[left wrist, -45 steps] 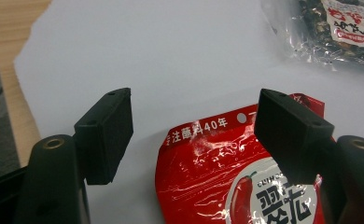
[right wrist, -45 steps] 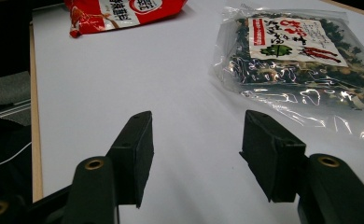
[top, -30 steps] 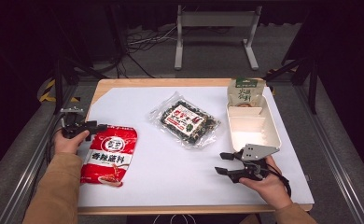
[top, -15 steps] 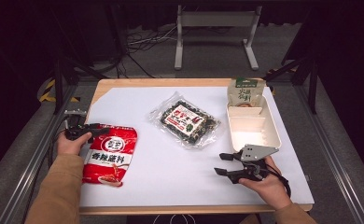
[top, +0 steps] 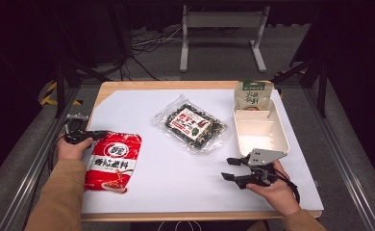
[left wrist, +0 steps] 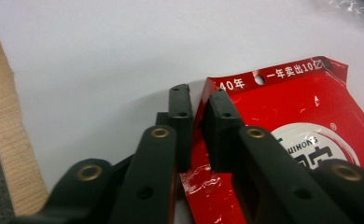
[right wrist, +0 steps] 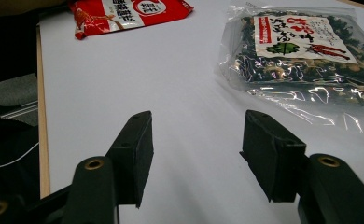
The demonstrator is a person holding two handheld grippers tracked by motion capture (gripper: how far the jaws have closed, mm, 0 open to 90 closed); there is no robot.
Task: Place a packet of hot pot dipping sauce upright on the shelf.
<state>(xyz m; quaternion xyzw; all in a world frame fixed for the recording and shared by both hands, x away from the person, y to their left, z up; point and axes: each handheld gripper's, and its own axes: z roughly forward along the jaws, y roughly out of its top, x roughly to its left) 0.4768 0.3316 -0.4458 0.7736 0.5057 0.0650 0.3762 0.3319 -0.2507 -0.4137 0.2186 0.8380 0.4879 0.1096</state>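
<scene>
Room's dark on my feed: grey floor, cables and a white metal stand [top: 221,29] behind the table [top: 128,87]. Table is wood-edged with a white sheet [top: 185,173] over nearly all of the top. On it, biggest first: red seasoning packet [top: 112,160] at the left near edge, clear bag of dried seaweed mix [top: 191,124] in the middle, white divided tray [top: 260,129] on the right, green-and-white pouch [top: 253,94] touching the tray's far end. Left hand-held gripper [left wrist: 196,105] has just been closing; its jaws are clamped on the packet's top-left corner edge, film pinched between the pads. Right hand-held gripper [top: 230,169] sits released over bare sheet, near the tray's near end.
</scene>
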